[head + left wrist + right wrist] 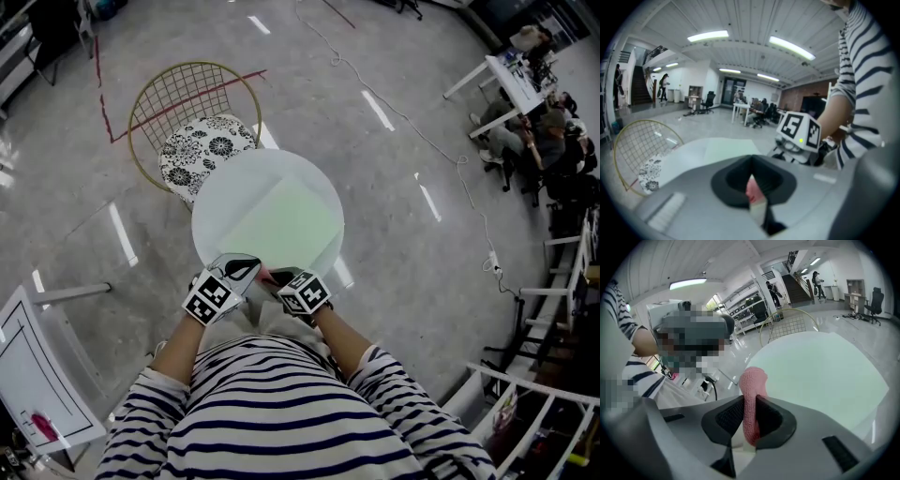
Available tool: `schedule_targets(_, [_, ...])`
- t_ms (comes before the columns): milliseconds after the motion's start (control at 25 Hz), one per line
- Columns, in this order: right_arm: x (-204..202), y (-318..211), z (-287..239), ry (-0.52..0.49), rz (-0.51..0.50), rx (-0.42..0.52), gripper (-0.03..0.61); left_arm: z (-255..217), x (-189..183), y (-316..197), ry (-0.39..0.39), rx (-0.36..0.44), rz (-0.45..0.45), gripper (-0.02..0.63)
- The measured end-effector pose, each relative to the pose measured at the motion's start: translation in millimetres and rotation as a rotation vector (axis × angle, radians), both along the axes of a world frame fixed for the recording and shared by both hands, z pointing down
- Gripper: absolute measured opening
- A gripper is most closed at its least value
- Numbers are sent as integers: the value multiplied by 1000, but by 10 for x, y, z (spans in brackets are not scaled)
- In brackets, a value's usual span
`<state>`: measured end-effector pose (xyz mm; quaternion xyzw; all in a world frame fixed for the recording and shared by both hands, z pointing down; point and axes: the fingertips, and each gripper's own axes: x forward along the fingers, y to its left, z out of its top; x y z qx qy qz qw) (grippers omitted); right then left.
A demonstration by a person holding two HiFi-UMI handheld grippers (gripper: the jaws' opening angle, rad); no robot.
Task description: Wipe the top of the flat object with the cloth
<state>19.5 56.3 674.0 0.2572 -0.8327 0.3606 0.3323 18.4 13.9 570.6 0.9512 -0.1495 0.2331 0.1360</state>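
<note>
A grey polished floor [394, 206] spreads around a round white desk [223, 186], and behind the desk stands a chair [187, 94] with a gold wire back and a black-and-white patterned cushion [202, 150] tucked partly under the desk's far edge. The flat object [283, 223], a pale green square sheet, lies flat on the desk, turned at an angle and covering much of the middle and right of the top. The person, in a dark-and-white striped top [281, 412], stands at the near edge of the desk with both forearms reaching forward, so that the two grippers sit side by side just over that near rim, short of the flat object. The right gripper [751, 420] has its dark jaws pressed tight on the cloth [752, 392], a pink knitted piece that stands up out of the jaws as a rounded fold; beyond it the white desk fills that gripper's view. The left gripper [752, 187] points across the desk toward the chair, and its jaws are closed too, with a thin sliver of the same pink pinched between them. From the head view the cloth shows only as a small reddish patch between the two grippers, above the desk's edge and not touching the flat object.
</note>
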Motion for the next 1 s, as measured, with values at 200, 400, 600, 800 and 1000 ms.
schedule_targets(200, [225,-188,-135,-50,36,38,49,8,85,-26,-2,-3,-3,6])
schedule_targets(400, [784,-534,-194,25,120,92,48,-1,189,-78,-6,-6,-6,6])
schedule_targets(600, [1447,-848,-184,144,211,136,48,18,314,-100,-4,-11,-6,7])
schedule_targets(800, [2018,-1106,-154,265,280,157,48,3,422,-164,-5,-10,-12,6])
schedule_targets(1000, [2326,-1286,-89,341,302,159,49,28,467,-202,-12,-16,-17,6])
